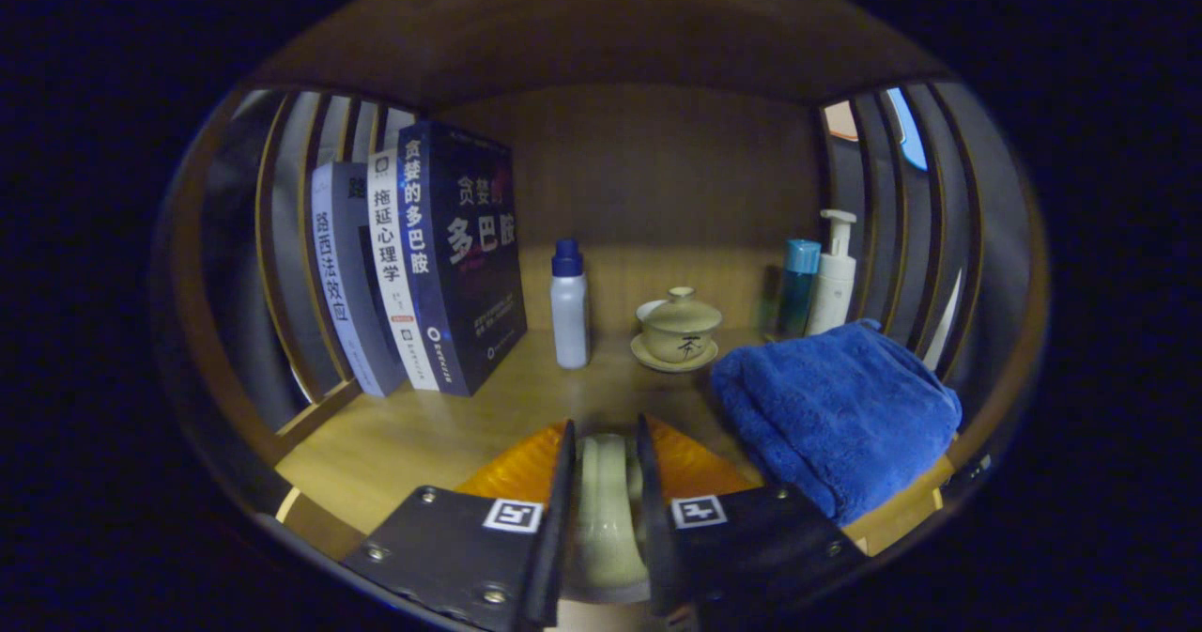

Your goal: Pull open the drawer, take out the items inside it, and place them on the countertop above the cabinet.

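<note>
My gripper is shut on a pale green glazed item, which sits narrow between both fingers; its shape is mostly hidden by them. Under and to either side of the fingers shows an orange ribbed item, lying low over the wooden countertop. Whether the green item touches the orange one I cannot tell. Just ahead of the fingers the countertop continues to a wooden back panel.
Several upright books stand at the left. A white bottle with a blue cap and a lidded tea bowl on a saucer stand beyond the fingers. A folded blue towel lies to the right, with a teal bottle and a white pump bottle behind it. Slatted sides close both ends.
</note>
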`<state>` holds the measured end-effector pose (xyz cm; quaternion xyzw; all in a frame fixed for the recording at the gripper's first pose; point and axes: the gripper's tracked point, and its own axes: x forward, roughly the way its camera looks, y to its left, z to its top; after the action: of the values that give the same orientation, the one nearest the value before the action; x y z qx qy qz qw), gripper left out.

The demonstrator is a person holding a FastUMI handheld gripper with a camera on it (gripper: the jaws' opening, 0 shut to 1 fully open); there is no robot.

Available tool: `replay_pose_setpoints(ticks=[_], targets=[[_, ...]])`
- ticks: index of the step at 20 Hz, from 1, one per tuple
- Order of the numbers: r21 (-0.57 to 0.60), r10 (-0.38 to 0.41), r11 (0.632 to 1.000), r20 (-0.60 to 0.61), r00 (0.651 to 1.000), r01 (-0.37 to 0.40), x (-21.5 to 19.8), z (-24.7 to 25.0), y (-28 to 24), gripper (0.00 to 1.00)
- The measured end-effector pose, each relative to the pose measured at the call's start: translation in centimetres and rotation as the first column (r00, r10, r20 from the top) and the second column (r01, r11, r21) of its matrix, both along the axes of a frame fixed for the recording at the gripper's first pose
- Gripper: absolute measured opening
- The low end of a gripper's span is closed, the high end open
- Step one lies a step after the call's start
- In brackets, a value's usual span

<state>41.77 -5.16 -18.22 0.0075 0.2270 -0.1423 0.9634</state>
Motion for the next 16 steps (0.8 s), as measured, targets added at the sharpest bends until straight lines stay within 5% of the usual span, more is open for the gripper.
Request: replay_pose_setpoints(ticks=[2,6,12,16], targets=[[-0.029,0.018,0.999,0.032,0.999,-0.017,-0.7,1.6,0.0,0.44],[-0.001,0.052,0.999,0.076,0.996,-0.052,-3.8,4.1,0.9,0.76],[0.069,0.113,0.99,0.155,0.981,-0.125,-11.6,6.9,3.9,1.0],[0.042,0.127,0.989,0.211,0.969,-0.139,-17.4,7.2,5.7,1.0]])
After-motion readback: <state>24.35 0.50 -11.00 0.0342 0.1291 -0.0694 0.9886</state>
